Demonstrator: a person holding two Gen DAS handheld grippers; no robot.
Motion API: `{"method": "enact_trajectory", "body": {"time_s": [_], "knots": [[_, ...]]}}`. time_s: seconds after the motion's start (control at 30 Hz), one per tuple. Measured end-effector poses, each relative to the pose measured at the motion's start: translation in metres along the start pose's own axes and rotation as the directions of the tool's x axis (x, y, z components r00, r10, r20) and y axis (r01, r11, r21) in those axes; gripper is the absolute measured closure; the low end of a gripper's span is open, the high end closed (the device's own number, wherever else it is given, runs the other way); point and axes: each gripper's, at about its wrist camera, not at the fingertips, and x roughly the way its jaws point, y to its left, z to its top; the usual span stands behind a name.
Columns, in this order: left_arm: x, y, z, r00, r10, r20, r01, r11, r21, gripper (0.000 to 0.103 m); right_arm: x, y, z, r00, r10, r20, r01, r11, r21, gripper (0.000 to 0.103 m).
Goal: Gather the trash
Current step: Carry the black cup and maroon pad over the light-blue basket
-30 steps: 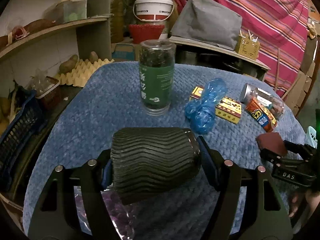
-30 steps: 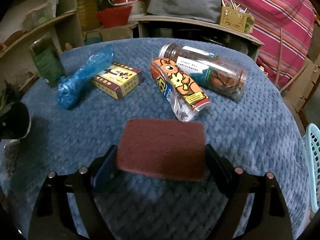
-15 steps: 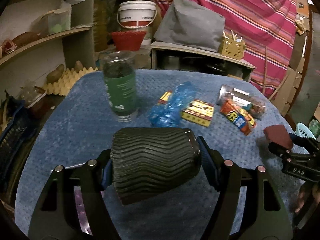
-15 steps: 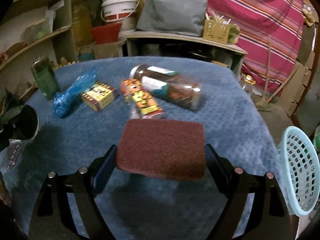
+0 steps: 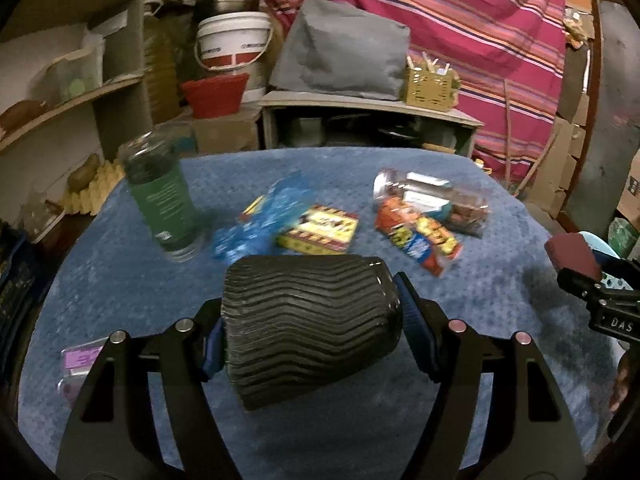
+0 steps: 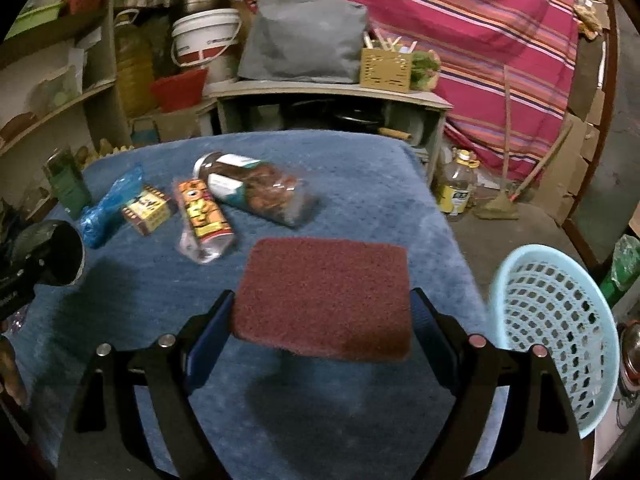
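My left gripper (image 5: 312, 328) is shut on a black ribbed cup (image 5: 308, 324), held on its side above the blue table cover (image 5: 120, 304). My right gripper (image 6: 322, 312) is shut on a dark red scouring pad (image 6: 324, 296), lifted over the cover's right part. A light blue perforated basket (image 6: 556, 328) stands just past the table's right edge, right of the pad. On the cover lie a blue plastic bag (image 5: 264, 224), a yellow-red box (image 5: 320, 230), an orange snack wrapper (image 5: 420, 236) and a clear jar (image 5: 436, 200) on its side.
A green-labelled jar (image 5: 164, 196) stands upright at the cover's left. A purple wrapper (image 5: 78, 364) lies near the front left edge. Shelves (image 5: 60, 104), a white bucket (image 5: 232, 40) and a low cabinet (image 5: 368, 120) crowd the back. A bottle (image 6: 458, 188) stands on the floor.
Both grippers have swung to the right with their loads still gripped. The table items have slid left in both views, and the light blue basket has come into the right wrist view.
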Motion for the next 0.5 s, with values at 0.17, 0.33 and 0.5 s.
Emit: {"method": "enact_trajectory", "body": {"time_s": [0.17,0.33,0.5], "knots": [[0.002,-0.038,0.009,0.999,-0.042,0.020,0.041,0.998,0.037,0.033,-0.013,-0.038,-0.001,0.999,-0.047,0.024,0.046,0.999,0.027,0.018],[0.001,-0.081,0.011,0.996,-0.083,0.031,0.080,0.992,0.093,0.033,-0.029,-0.089,-0.008,0.992,-0.119,0.035,0.117,0.991,0.062,0.018],[0.000,-0.132,0.015,0.986,-0.161,0.039,0.154,0.979,0.134,0.033,-0.040,-0.155,-0.015,0.978,-0.207,0.026,0.201,0.969,0.145,0.018]]}}
